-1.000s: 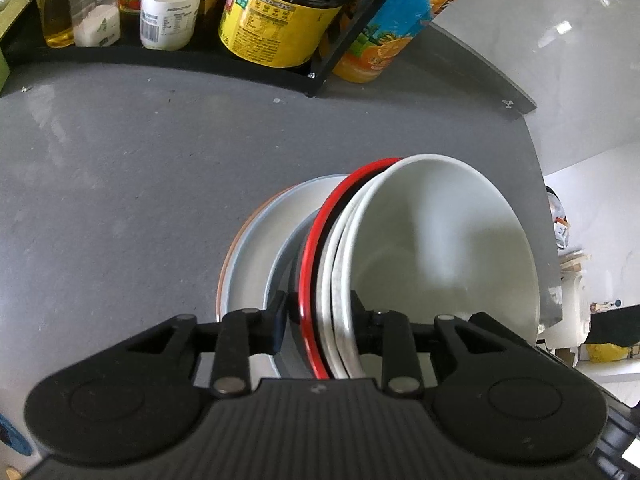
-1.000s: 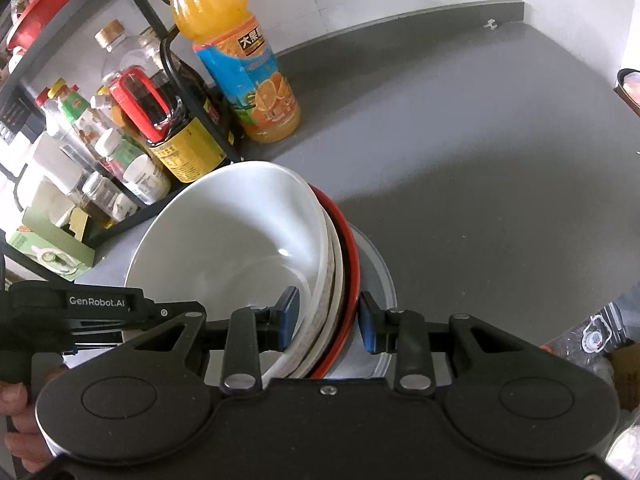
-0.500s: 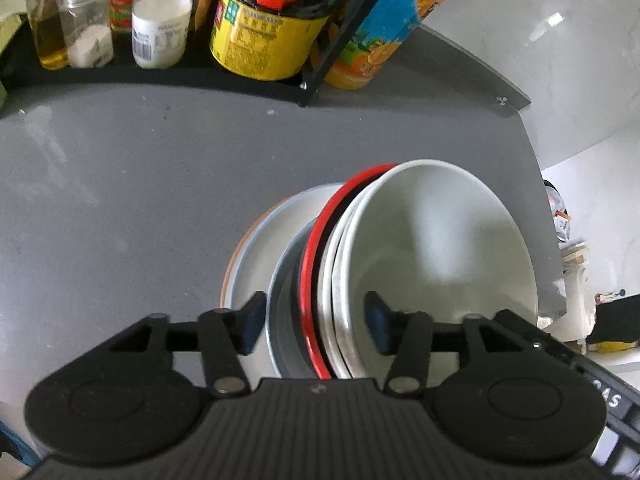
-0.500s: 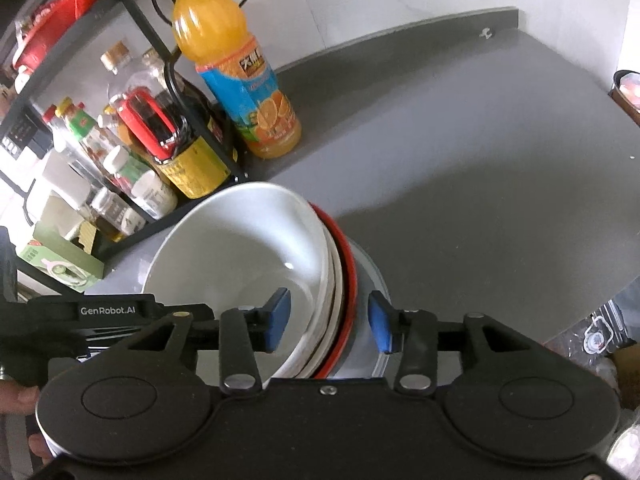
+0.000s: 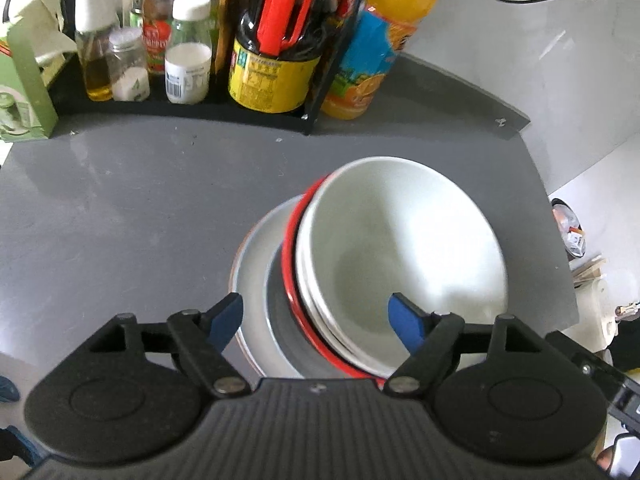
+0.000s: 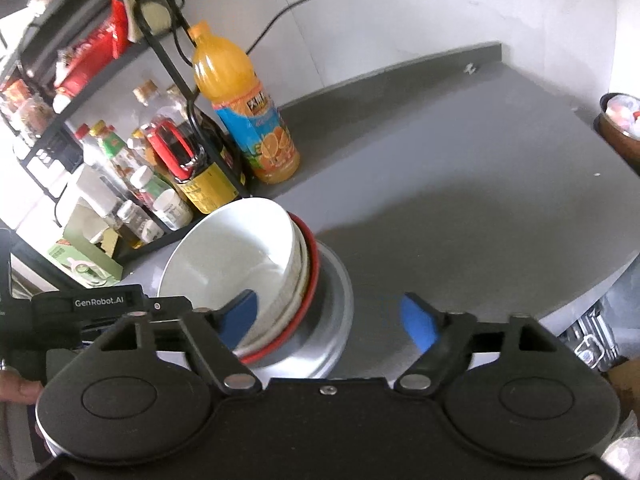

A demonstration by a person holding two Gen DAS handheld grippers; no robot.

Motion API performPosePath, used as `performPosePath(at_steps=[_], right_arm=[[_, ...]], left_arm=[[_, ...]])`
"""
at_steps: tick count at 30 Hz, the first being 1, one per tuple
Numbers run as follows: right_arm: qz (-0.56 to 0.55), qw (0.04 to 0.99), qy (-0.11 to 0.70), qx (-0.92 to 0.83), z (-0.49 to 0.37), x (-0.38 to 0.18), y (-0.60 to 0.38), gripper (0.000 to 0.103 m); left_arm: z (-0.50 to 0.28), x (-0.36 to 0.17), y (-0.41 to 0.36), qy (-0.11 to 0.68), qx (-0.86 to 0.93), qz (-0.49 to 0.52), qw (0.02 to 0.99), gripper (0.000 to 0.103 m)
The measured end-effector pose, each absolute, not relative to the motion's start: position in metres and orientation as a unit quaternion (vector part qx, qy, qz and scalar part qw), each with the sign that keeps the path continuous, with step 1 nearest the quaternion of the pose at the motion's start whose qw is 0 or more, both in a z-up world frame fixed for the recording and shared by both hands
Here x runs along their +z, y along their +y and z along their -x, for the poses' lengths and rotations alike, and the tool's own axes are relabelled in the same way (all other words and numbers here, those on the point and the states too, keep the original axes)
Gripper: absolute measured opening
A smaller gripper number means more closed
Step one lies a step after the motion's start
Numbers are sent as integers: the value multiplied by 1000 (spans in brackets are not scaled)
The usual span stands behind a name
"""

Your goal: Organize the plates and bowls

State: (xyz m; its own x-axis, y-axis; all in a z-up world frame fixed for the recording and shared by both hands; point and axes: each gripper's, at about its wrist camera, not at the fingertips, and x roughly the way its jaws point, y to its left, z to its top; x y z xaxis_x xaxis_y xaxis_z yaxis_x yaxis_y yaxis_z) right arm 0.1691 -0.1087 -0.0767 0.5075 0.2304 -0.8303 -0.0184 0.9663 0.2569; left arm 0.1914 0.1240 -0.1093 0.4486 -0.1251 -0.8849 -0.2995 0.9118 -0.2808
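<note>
A stack of dishes stands on the grey counter: a large white bowl on top, white bowls and a red-rimmed dish under it, and a pale grey plate at the bottom. My left gripper is open, its blue pads spread either side of the stack's near rim, touching nothing. My right gripper is open too, one pad over the white bowl, the other over bare counter.
A black rack with sauce bottles and jars lines the back of the counter. An orange juice bottle stands beside it. The counter edge curves at the right. A hand holds the left gripper's handle.
Both grippers opened wide and let go of the stack's rim, then drew back and up. The stack stays where it was on the counter.
</note>
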Motion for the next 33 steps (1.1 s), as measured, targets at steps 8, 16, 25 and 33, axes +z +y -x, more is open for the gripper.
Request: performPosePath(at_steps=[8,16,25,33], right_arm=[[-94,874,469,87,-119,-55,-143,95],[-93,883,451,92,-80,-33,-164,101],[-81,894,431,95,-45,-10,-172,103],[-54,902,423,71,-18,-1,-180,103]], left_arm=[[-145,-79,81,508,66,178,840,87],[-100,-47,48,490,68,140,858,88],[-62,-22,20,471,62,115,873,89],[-32,-17,3,464,51,99,879,90]])
